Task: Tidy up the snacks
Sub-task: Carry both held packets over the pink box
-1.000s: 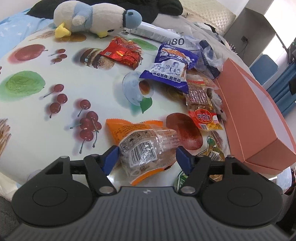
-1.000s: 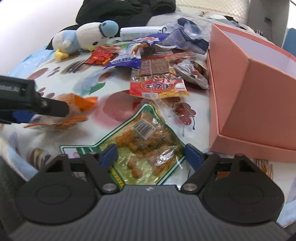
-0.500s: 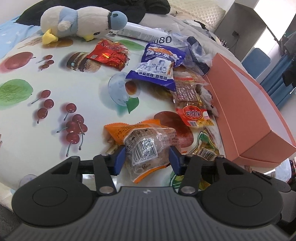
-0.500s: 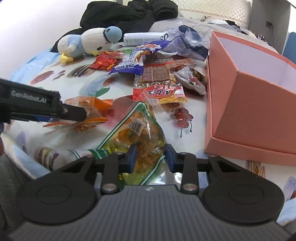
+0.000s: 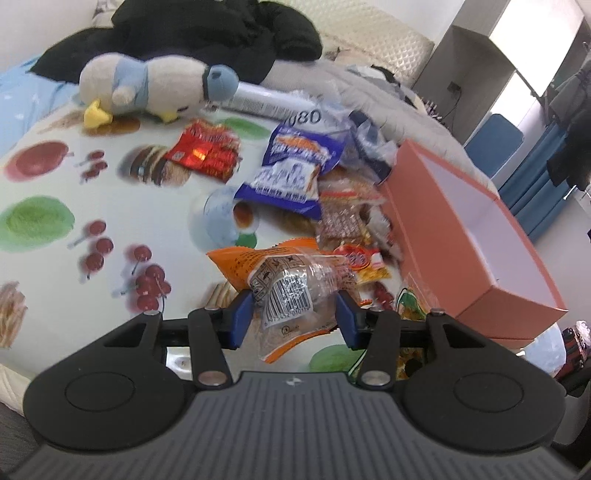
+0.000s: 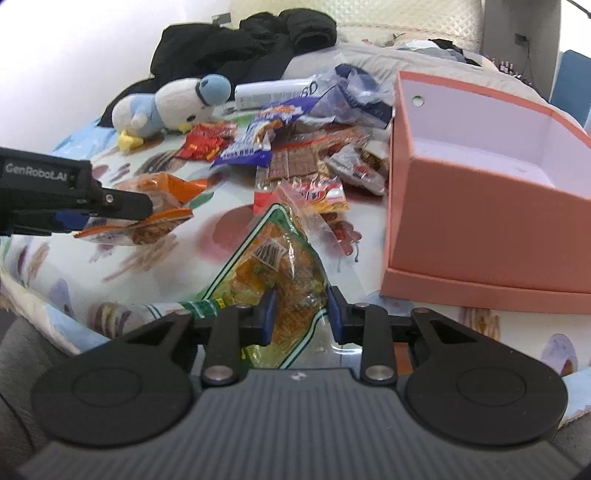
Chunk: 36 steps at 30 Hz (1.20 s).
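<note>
Left gripper (image 5: 293, 314): jaws about half open, blue pads pressed on either side of an orange-edged clear snack packet (image 5: 295, 291), barcode up. Packet lifted clear of the fruit-print cloth (image 5: 55, 177), orange end jutting forward past the fingertips. Same gripper seen from the right wrist view at the left edge (image 6: 110, 206), packet (image 6: 155, 218) hanging from it above the cloth.

Right gripper (image 6: 297, 314): jaws narrow and closing, pads squeezing a green-bordered clear bag (image 6: 280, 273) of yellow-orange pieces. Bag crumpled between the pads, far end raised, one green-edged corner trailing down to the cloth on the left.

Just right of both grippers, an open pink box (image 6: 480, 221), white inside. Beyond, loose snacks piled beside the box: blue bag (image 5: 295, 173), red packet (image 5: 203, 153), brown-slab packet (image 6: 293, 162). Farther back, a plush bird (image 5: 155, 88) lying on its side near black clothing (image 5: 207, 33).
</note>
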Tool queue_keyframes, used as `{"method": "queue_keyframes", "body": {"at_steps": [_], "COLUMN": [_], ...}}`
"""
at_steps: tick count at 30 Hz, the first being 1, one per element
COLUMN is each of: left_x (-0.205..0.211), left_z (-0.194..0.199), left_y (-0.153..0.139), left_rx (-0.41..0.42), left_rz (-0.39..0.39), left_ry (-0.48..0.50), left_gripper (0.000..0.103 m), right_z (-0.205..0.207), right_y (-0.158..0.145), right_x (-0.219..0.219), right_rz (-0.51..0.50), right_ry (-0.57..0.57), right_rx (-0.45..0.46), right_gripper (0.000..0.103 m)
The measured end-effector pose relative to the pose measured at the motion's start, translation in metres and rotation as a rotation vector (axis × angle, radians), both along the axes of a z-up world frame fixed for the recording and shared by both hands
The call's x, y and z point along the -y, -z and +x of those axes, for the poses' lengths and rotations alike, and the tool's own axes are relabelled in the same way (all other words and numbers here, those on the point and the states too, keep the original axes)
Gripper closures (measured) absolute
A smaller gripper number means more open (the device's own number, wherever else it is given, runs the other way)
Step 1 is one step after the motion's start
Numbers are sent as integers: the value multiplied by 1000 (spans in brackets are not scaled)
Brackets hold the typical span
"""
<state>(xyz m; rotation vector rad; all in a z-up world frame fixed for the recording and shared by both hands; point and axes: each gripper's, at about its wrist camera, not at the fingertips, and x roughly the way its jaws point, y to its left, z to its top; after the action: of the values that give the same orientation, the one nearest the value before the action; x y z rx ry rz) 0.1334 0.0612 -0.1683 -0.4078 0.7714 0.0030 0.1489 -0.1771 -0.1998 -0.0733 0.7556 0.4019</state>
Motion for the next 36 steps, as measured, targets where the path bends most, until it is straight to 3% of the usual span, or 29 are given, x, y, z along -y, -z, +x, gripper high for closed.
{"method": "queue_keyframes", "body": {"at_steps": [19, 28, 32, 36], "left_x": [44, 97, 122, 141], "left_z": [-24, -9, 11, 29], "left_y": [-97, -104, -93, -92], "left_rx": [147, 184, 144, 151], "left_rz": [17, -24, -52, -27], "left_ry": [122, 254, 320, 364], "left_gripper": [49, 49, 49, 49], "right_z": [-33, -50, -42, -28], "right_y": [-101, -121, -118, -110], "right_x": [51, 91, 107, 119], "right_rz": [124, 116, 117, 115], "right_ry": [108, 222, 268, 304], "right_rx": [155, 214, 200, 175], "right_gripper": [72, 72, 72, 72]}}
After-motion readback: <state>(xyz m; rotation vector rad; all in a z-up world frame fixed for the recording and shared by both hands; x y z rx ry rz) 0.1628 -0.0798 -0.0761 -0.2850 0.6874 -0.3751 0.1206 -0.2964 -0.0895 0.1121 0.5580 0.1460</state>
